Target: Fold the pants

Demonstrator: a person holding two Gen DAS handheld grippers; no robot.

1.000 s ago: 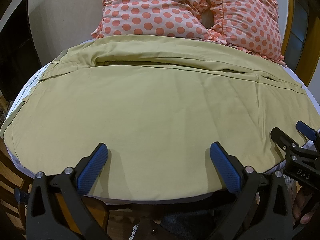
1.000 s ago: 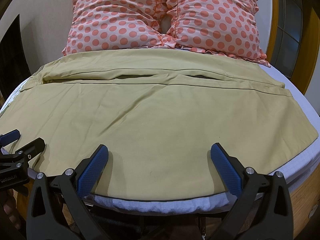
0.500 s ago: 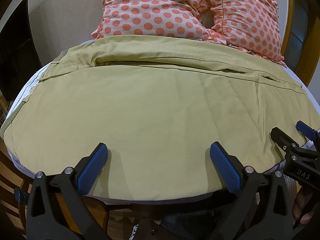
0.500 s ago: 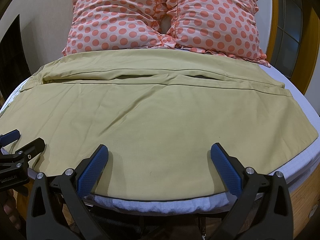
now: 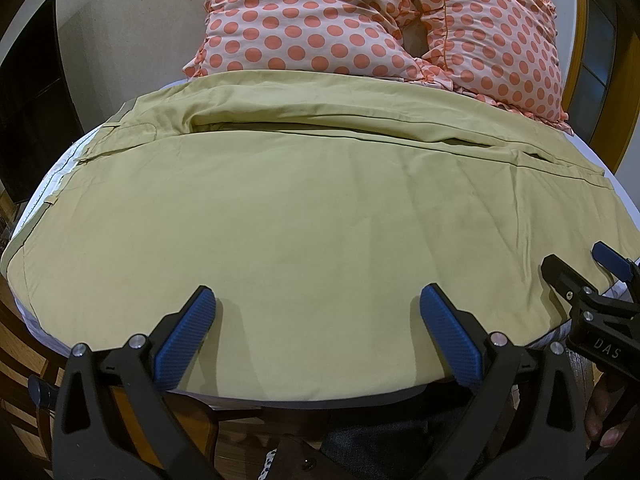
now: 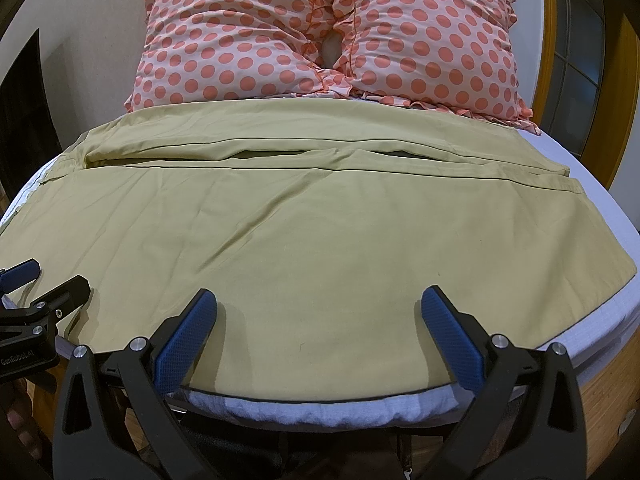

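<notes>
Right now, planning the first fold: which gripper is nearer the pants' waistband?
Left. The left gripper is over the pants' near edge, toward the waistband end; the right gripper is farther along, toward the leg hems.

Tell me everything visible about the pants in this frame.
The pants are khaki-yellow, thin woven cloth by the look, spread flat across the bed, legs lying side by side, lightly creased. The waist with a pocket flap lies at the left, the hems at the right. The far edge meets the pillows. Both grippers hang open over the near edge.
</notes>
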